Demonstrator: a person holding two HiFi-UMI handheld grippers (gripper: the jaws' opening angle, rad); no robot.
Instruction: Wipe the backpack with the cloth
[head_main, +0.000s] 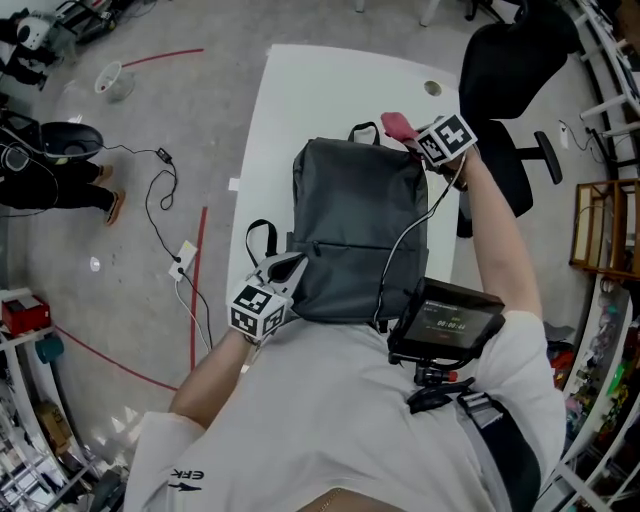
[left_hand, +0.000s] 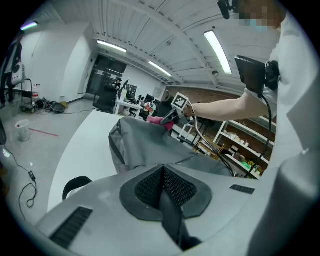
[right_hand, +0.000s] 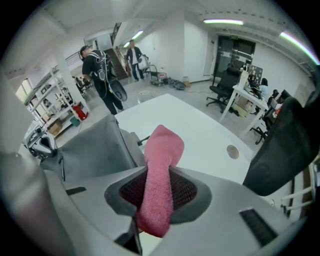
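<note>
Grey backpack (head_main: 360, 230) lies flat on the white bench (head_main: 300, 90) (top end away from the person) — right gripper (head_main: 413, 140) at its top edge, jaws pinching the pink cloth (right_hand: 160, 175); left gripper (head_main: 291, 264) at the bottom-left corner, jaws clamped on a dark strap (left_hand: 171, 217)

Head camera looks steeply down on the grey fabric backpack (head_main: 360, 230); both gripper cameras sit low and close, sharing it.
</note>
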